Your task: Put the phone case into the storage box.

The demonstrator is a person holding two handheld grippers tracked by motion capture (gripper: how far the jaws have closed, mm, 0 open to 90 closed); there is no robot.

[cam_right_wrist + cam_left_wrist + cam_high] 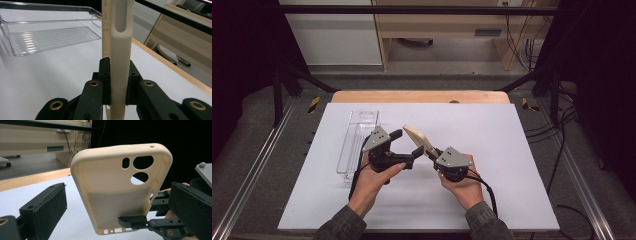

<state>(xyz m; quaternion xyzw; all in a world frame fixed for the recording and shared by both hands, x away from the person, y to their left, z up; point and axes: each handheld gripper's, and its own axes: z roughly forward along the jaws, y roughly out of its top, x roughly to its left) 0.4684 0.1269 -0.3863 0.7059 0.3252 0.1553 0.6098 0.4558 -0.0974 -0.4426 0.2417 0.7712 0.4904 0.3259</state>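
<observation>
A cream phone case [418,137] is held up above the white table [492,150], its camera cutouts at the top. My right gripper [431,152] is shut on the case's lower edge; in the right gripper view both jaws clamp the case [119,50] edge-on at the gripper's [117,83] tips. My left gripper [406,145] is open, one jaw on either side of the case without touching it. In the left gripper view the case's [117,185] hollow inner side faces me between the wide-apart pads [47,206], and the right gripper's fingertips [135,221] pinch its bottom.
A clear plastic tray [357,137] lies lengthwise at the table's left, also seen as the tray [50,35] in the right gripper view. A wooden edge [419,96] borders the far side. Black frame rails and cables [557,125] flank the table.
</observation>
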